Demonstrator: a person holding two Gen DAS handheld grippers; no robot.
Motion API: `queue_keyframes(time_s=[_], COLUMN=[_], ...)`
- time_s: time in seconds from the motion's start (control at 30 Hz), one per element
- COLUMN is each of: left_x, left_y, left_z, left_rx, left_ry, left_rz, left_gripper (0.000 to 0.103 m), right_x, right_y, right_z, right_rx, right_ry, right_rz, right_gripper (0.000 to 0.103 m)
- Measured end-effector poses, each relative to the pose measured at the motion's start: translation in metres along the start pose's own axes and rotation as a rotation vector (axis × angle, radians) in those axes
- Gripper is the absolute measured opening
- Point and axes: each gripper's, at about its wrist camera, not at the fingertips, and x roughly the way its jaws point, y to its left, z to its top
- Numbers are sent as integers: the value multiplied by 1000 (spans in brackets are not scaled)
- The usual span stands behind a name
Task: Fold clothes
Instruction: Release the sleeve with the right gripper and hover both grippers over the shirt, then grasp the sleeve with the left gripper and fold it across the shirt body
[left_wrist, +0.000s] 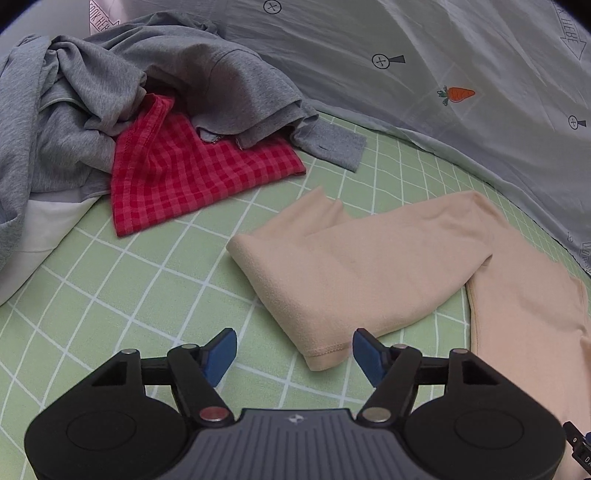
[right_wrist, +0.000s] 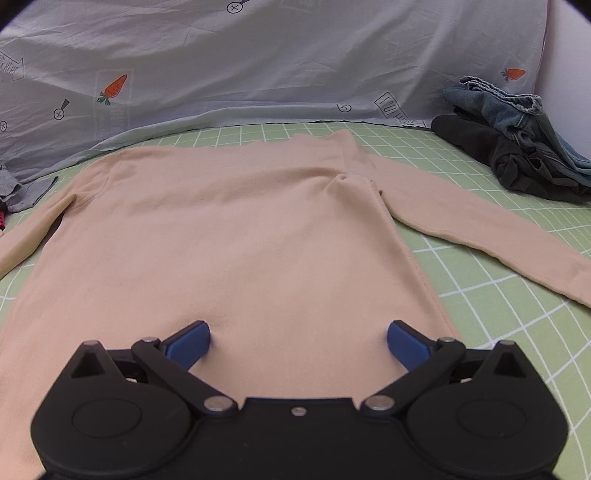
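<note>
Domestic bedroom setting: bed laid with green white-gridded sheet (right_wrist: 480, 280); pale grey carrot-print cotton quilt (right_wrist: 258, 62) bunched behind; heaped grey jersey garments (left_wrist: 74, 110), red checked cloth (left_wrist: 192, 173), folded blue denim jeans (right_wrist: 517, 110).

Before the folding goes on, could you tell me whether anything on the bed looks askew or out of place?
The peach long-sleeved top lies flat, but its sleeve in the left wrist view bends back under itself. The grey garments sit in a crumpled heap over the red checked cloth.
</note>
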Motion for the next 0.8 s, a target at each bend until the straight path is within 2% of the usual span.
queue_keyframes(time_s=[0.13,0.2,0.27,0.3,0.33,0.37,0.53,0.6,0.8], left_x=[14,22,27,29,30,31,28,26,35], left_y=[7,7,5,2,0,-4,-37,-61,-116], left_z=[13,19,24,27,30,35,55,60,33], left_rx=[-34,-37,-35,-33,-28,-12,88,153,336], left_ry=[-7,-2,-1,-10,-21,-36,-115,-140,-47], left_rz=[-16,-25,-27,-17,-12,-12,-80,-141,-302], left_gripper=[69,62,36,30,15,10,7,7,11], right_x=[-1,-1,-1,-1,-1,-1,0,-1,-2], right_y=[2,2,2,1,1,1,1,1,0], right_z=[-6,-5,-5,-5,-6,-6,-6,-6,-6], right_rx=[8,8,8,8,8,8,8,8,7], right_ry=[-47,-47,-49,-49,-50,-50,-52,-52,-52], right_rz=[-10,-9,-8,-7,-7,-6,-3,-2,0], right_gripper=[103,103,103,103,103,103,103,103,103])
